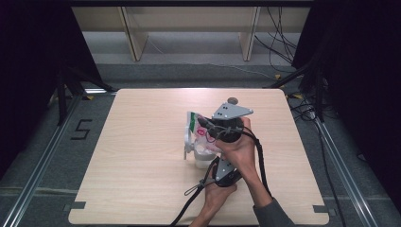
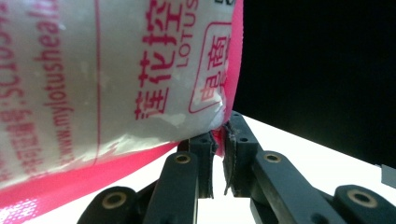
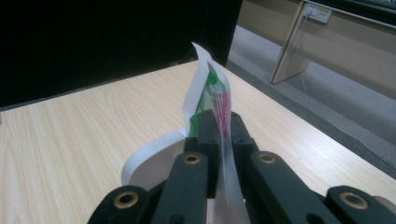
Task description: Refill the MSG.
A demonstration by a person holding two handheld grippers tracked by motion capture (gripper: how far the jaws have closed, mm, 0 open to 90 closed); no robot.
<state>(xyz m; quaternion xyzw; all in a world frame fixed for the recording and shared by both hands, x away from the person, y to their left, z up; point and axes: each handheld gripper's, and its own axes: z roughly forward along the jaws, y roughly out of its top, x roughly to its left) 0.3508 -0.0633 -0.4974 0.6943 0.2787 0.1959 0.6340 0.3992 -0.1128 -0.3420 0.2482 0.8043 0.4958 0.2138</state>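
A white plastic bag (image 1: pixel 195 126) printed in pink and green hangs over a white bowl (image 1: pixel 203 156) near the table's middle. My right gripper (image 1: pixel 204 124), under its grey plate (image 1: pixel 231 111), is shut on the bag's upper edge. In the right gripper view the thin bag (image 3: pixel 208 86) stands pinched between the jaws of that gripper (image 3: pixel 219 119), with the bowl's rim (image 3: pixel 149 156) just below. My left gripper (image 1: pixel 213 160) comes up from below. In the left gripper view it (image 2: pixel 220 128) is shut on the pink bottom corner of the bag (image 2: pixel 116 70).
The light wooden table (image 1: pixel 142 179) has bare room to the left, right and far side of the bag. Black cables (image 1: pixel 198 198) trail toward the front edge. Dark curtains and wooden shelf legs (image 1: pixel 135 40) stand beyond the table.
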